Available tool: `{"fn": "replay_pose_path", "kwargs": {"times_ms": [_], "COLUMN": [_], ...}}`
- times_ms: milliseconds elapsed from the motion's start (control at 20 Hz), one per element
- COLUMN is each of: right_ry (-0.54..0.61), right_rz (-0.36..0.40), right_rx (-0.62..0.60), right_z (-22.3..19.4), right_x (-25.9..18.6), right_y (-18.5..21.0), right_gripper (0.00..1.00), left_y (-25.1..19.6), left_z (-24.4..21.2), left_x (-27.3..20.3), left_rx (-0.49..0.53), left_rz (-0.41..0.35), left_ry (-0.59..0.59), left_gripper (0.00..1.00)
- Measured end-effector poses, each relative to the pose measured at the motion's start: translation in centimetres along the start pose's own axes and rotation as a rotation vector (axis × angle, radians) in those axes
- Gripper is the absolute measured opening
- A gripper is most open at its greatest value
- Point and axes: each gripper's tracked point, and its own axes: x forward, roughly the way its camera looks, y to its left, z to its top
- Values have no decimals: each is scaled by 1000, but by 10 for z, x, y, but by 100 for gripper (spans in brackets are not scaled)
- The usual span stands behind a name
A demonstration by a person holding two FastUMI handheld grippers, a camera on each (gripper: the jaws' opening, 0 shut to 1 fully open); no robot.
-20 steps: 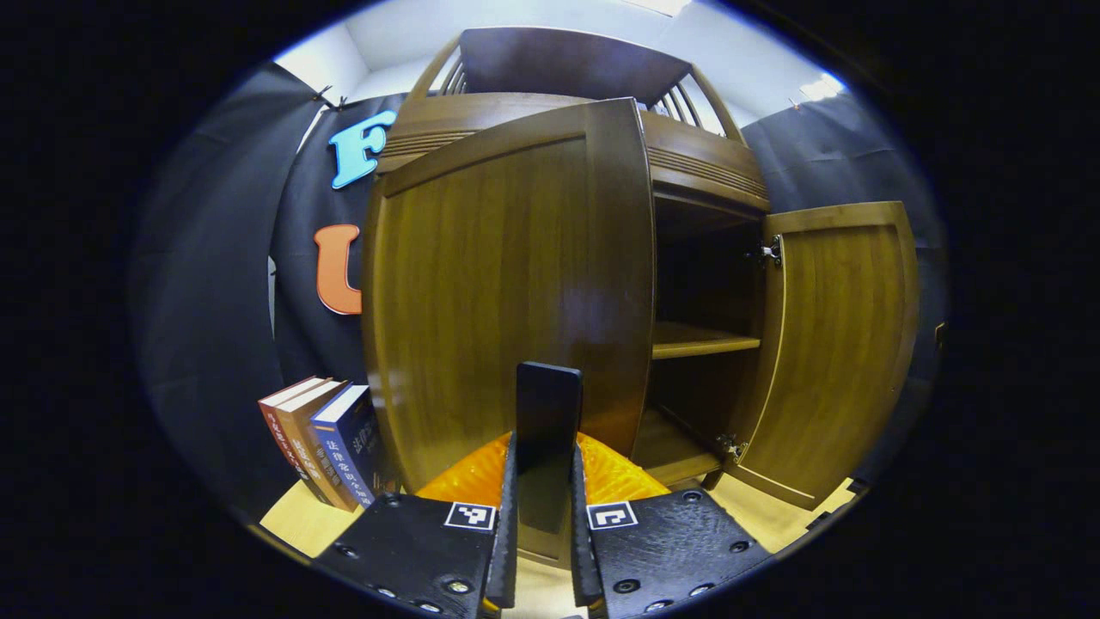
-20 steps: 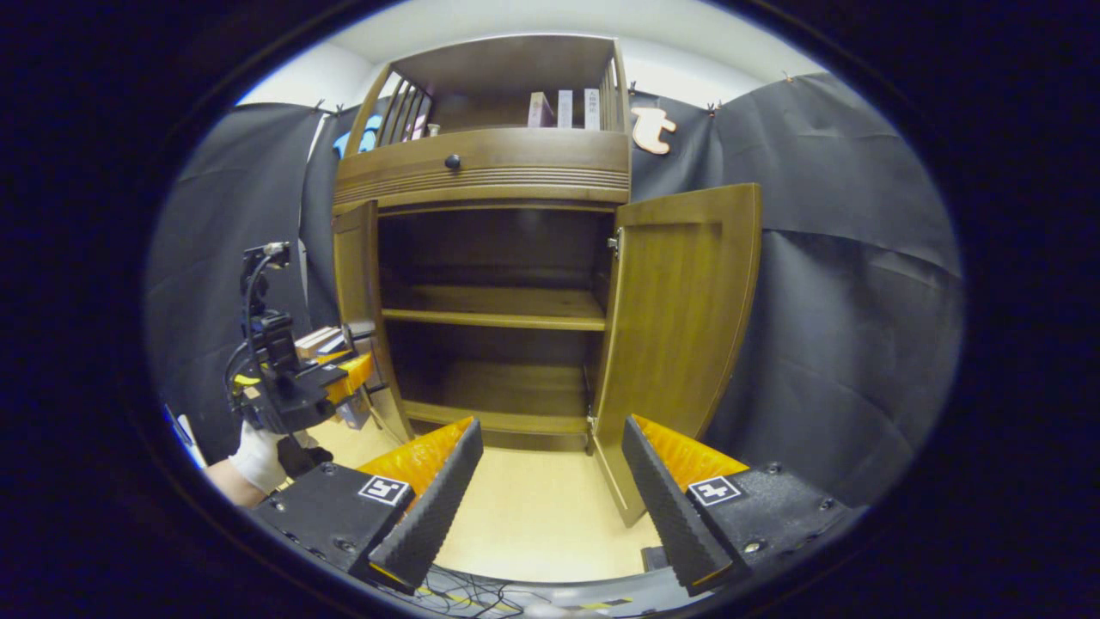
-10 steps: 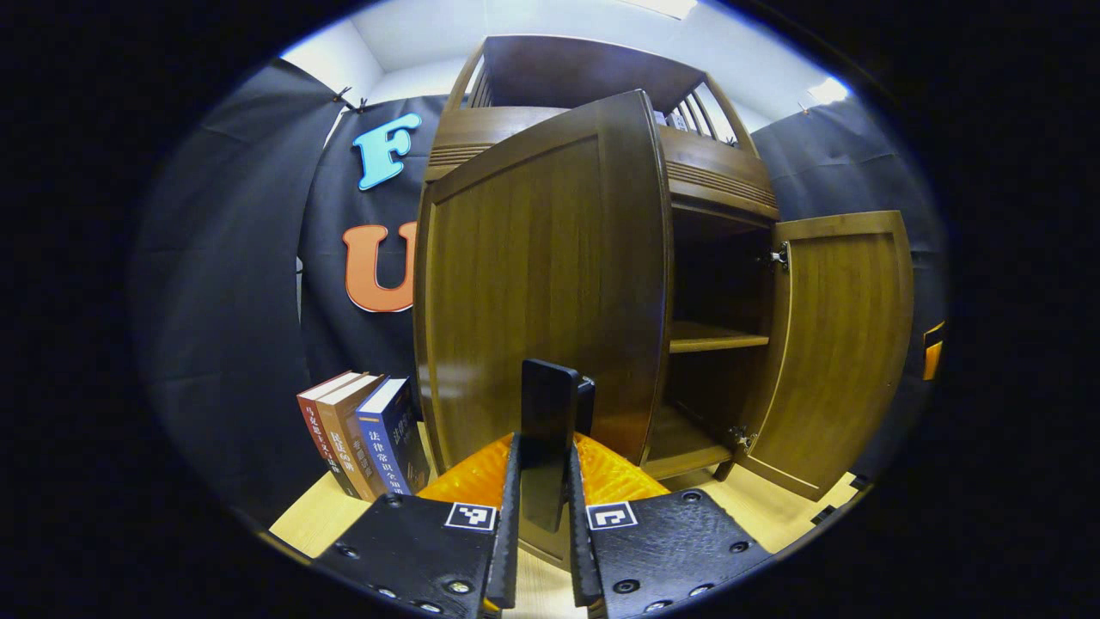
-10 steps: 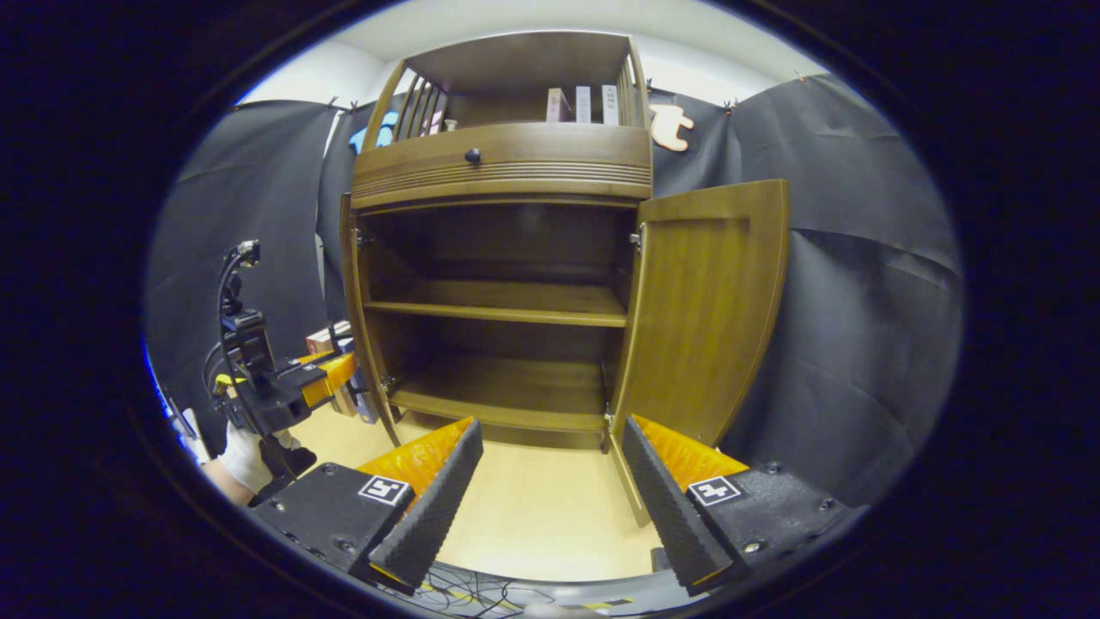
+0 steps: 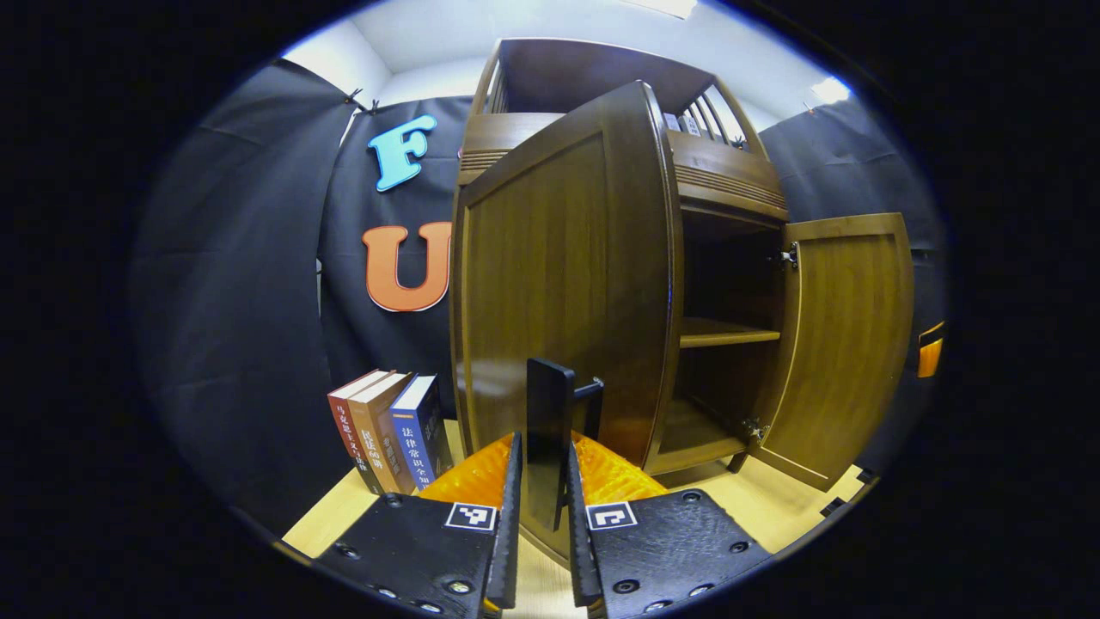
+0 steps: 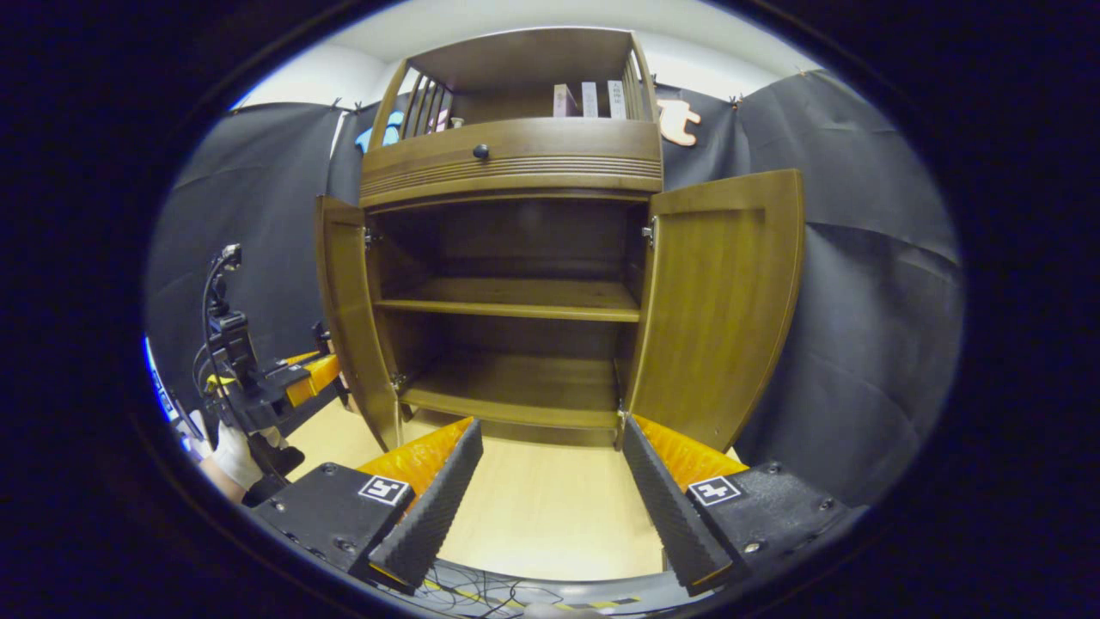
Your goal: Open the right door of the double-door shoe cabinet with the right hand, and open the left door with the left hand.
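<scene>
Swung further out since earlier, left door stands upright dead ahead — left gripper jaws clenched on its handle; right gripper released, right door open.

The left gripper view sits low and very close against the left door, looking up along its outer face, with the right door at three o'clock. The right gripper view stands farther back, facing the open cabinet head-on. Both share the doors and shelves.
</scene>
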Motion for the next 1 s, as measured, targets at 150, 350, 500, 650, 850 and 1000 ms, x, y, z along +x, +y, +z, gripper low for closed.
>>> {"fn": "replay_pose_path", "kwargs": {"times_ms": [150, 350, 500, 650, 850, 1000], "right_ry": [3, 9, 13, 10, 14, 20], "right_rz": [14, 31, 33, 33, 48, 62], "right_rx": [-4, -4, 1, 6, 4, -5], "right_z": [0, -6, -7, -7, -8, -10], "right_x": [0, -3, -4, -7, -8, -10], "right_y": [5, 10, 9, 9, 16, 22], "right_gripper": [100, 100, 100, 100, 100, 100], "left_y": [11, 21, 34, 59, 88, 97], "left_z": [3, 2, 1, 0, 0, 0], "left_x": [-21, -25, -29, -37, -40, -41], "left_rx": [20, 5, 1, -3, 5, 20], "left_rz": [14, 33, 55, 115, 132, 82], "left_ry": [-8, -2, 1, 0, 2, -8], "left_gripper": [11, 11, 10, 3, 1, 0]}}
